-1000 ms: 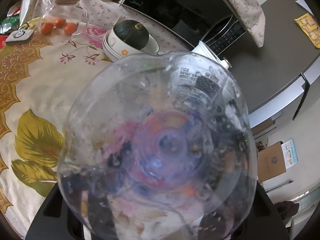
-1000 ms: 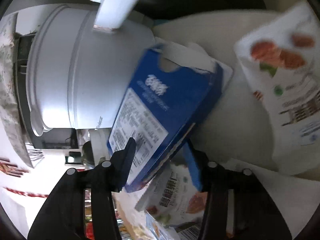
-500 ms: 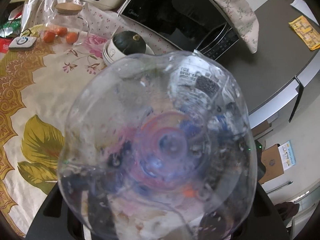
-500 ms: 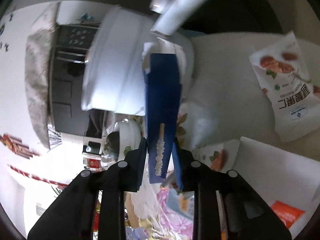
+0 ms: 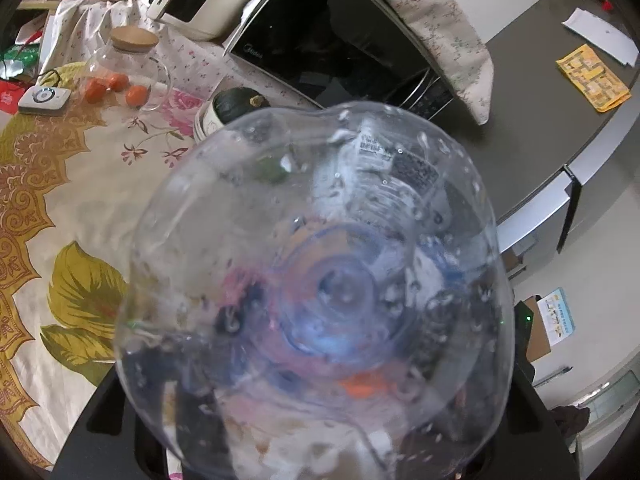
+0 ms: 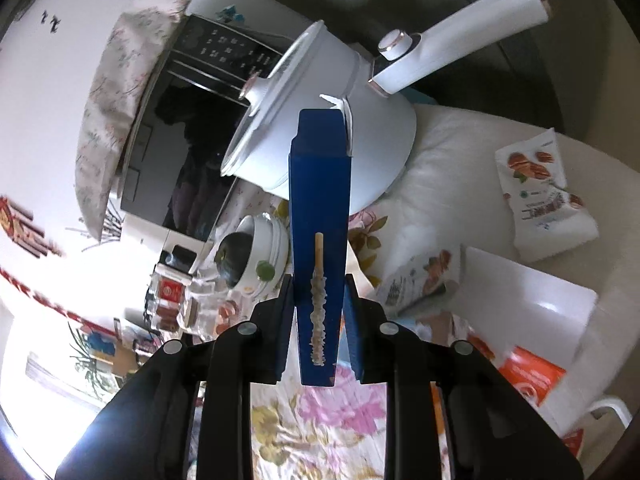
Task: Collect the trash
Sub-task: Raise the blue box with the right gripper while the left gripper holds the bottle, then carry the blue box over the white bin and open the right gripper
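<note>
Right hand-held gripper (image 6: 318, 312) clamping blue carton (image 6: 320, 200), white pot (image 6: 320, 120) behind, left one's grip hidden (clear bottle (image 5: 320, 260) blocks view)

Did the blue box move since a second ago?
Yes. The blue box lay tilted low against the white pot; now it stands edge-on, pinched in the right hand-held gripper, lifted with the pot farther off.
</note>
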Tool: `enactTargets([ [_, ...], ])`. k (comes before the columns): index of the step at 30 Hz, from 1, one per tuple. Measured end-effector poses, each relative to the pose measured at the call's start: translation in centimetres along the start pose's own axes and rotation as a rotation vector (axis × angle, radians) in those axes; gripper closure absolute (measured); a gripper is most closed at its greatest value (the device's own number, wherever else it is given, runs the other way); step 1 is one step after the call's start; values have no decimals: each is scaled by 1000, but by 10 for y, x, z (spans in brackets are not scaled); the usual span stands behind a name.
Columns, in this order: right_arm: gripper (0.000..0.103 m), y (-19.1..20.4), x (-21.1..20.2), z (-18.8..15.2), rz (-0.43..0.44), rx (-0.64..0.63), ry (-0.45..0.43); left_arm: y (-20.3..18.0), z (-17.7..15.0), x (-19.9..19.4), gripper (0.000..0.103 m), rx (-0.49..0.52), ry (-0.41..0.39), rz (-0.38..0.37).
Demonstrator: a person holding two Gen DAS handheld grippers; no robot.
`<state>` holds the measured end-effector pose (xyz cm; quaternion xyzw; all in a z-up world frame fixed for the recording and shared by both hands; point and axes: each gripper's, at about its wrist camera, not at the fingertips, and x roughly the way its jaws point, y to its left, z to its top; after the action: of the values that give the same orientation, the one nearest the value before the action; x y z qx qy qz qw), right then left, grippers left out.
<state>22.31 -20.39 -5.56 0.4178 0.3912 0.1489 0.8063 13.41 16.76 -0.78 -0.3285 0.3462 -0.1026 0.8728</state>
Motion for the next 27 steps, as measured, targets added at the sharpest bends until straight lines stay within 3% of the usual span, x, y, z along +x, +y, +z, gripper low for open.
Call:
enactTargets([
  [8,81,11,-61,-35,-54,-148,13,-13,-8,-16,53,31,-8,-46],
  [15,81,-1,-114,-94,-190,-315,79,-29,-29,-23,53,88,16,-70],
  [27,81,-16,-148,-188,-375,-619,191,-55,-77,-7,53,161,122,-81],
])
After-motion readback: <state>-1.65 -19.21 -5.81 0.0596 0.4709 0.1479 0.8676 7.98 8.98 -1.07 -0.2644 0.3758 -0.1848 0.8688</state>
